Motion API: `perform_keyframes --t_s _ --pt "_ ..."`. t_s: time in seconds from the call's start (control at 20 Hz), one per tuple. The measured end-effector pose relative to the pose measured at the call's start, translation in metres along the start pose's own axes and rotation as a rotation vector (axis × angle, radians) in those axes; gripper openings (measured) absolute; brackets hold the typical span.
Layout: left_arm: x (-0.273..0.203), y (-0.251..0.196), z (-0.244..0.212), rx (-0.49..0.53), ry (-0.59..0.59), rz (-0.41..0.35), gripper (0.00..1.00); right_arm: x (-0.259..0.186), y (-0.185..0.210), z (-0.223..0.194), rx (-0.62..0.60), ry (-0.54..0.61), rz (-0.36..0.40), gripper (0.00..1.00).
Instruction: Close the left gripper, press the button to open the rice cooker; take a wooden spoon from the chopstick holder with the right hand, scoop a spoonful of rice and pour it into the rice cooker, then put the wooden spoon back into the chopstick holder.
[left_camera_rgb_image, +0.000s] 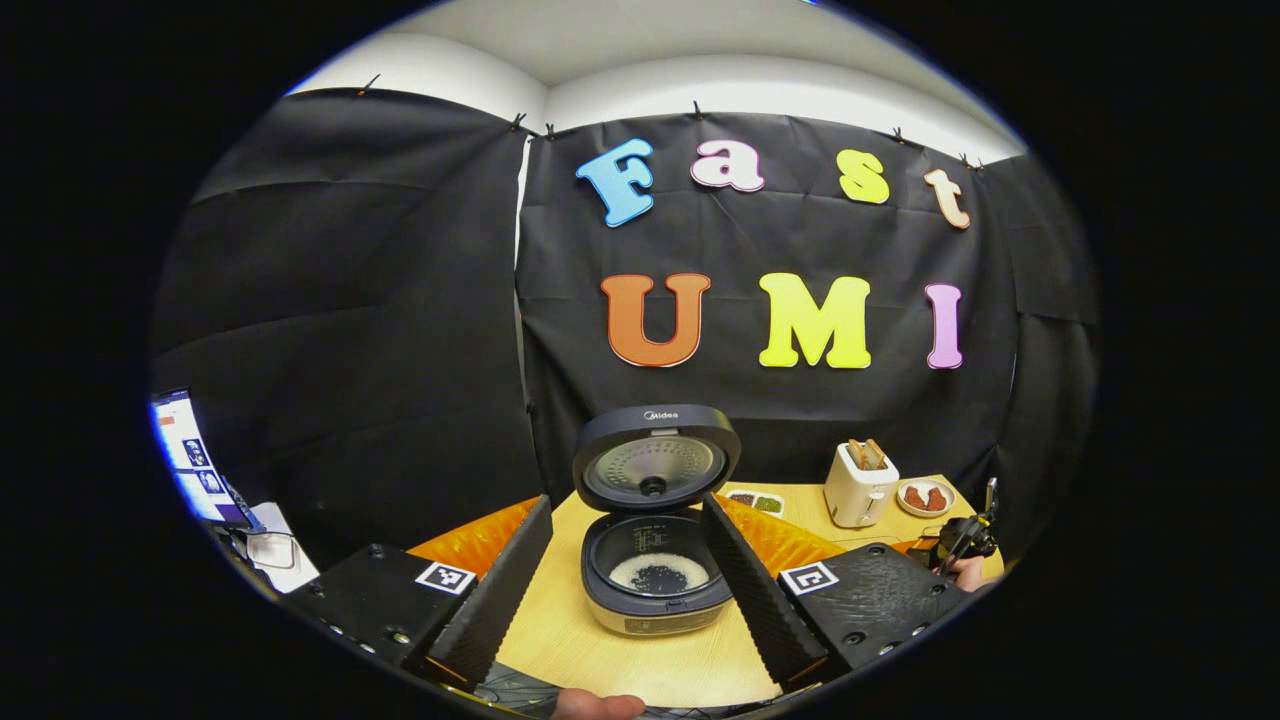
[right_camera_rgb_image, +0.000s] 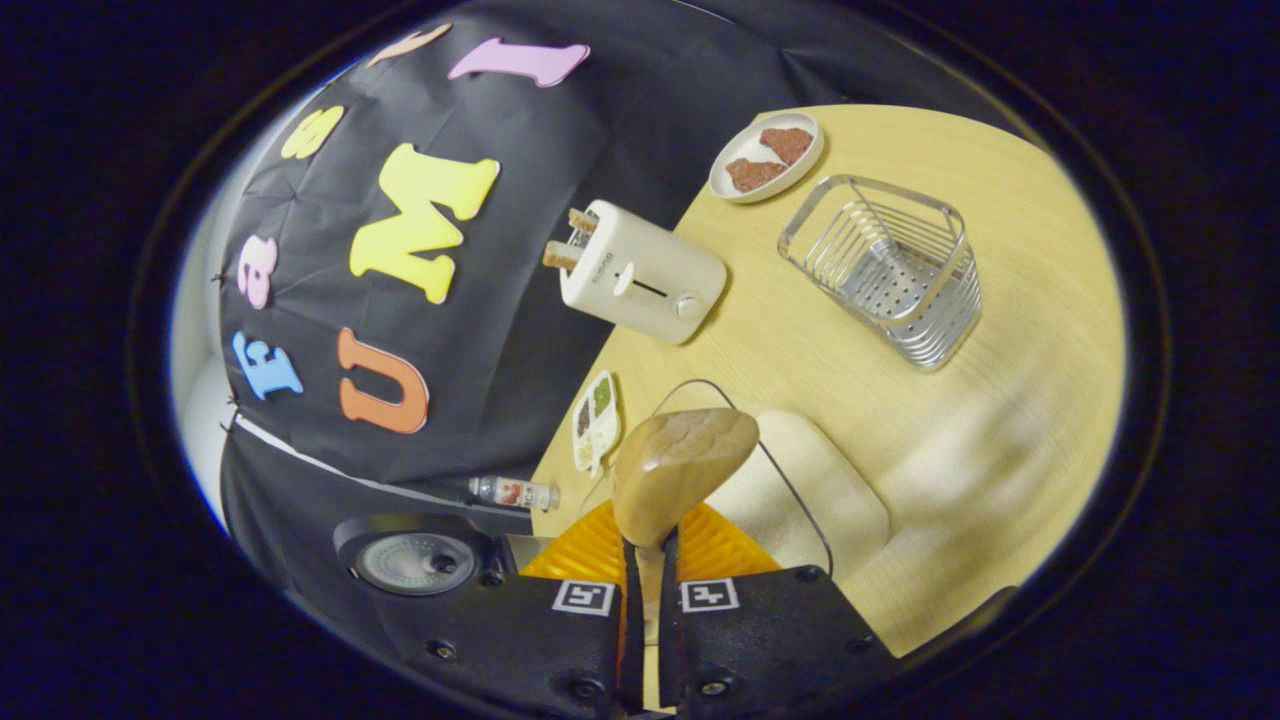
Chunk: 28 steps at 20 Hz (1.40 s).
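Note:
The rice cooker stands open on the wooden table, its lid upright, with white rice and some dark grains in the pot. My left gripper is open, its fingers spread to either side of the cooker and short of it. My right gripper is shut on the handle of the wooden spoon, whose bowl hangs over the near edge of a clear container of white rice. The wire chopstick holder stands beyond it. The right gripper and a hand appear at the table's far right.
A white toaster holding bread stands by the back wall, with a plate of reddish pieces beside it. A small divided dish and a little bottle lie near the wall. The cooker's lid shows at lower left. A screen sits left.

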<state>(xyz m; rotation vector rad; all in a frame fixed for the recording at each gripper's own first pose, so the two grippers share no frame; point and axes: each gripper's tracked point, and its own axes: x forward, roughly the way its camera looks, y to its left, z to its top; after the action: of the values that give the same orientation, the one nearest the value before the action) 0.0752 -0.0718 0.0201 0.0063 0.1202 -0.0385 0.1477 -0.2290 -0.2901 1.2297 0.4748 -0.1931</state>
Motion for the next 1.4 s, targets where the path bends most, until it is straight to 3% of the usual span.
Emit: perform_keyframes --t_s 0.1,0.15,0.3,0.45,0.65,0.85,1.1,1.4 --pt "0.003 -0.003 0.0 -0.007 -0.004 -0.011 1.0 -0.017 0.015 0.013 0.022 -0.023 0.037 0.11" --pt "0.004 -0.004 0.0 -0.007 -0.004 -0.016 0.95 -0.024 0.023 0.019 0.029 -0.036 0.052 0.11" --pt "0.005 -0.002 0.002 -0.006 -0.017 -0.042 0.95 -0.042 0.059 0.028 0.037 -0.055 0.106 0.07" --pt "0.006 0.01 0.002 0.016 -0.033 -0.047 0.95 -0.058 0.106 0.026 0.008 -0.044 0.16 0.11" --pt "-0.001 0.033 -0.002 0.024 -0.05 -0.036 0.95 -0.063 0.176 -0.003 -0.053 0.002 0.227 0.11" --pt "-0.009 0.051 -0.007 0.035 -0.067 -0.039 0.95 -0.04 0.236 -0.056 -0.118 0.086 0.287 0.11" --pt "-0.016 0.083 -0.018 0.076 -0.068 0.011 0.95 0.001 0.266 -0.116 -0.219 0.175 0.274 0.11" --pt "-0.017 0.105 -0.024 0.041 -0.086 0.012 0.97 0.036 0.274 -0.156 -0.422 0.152 0.193 0.11"
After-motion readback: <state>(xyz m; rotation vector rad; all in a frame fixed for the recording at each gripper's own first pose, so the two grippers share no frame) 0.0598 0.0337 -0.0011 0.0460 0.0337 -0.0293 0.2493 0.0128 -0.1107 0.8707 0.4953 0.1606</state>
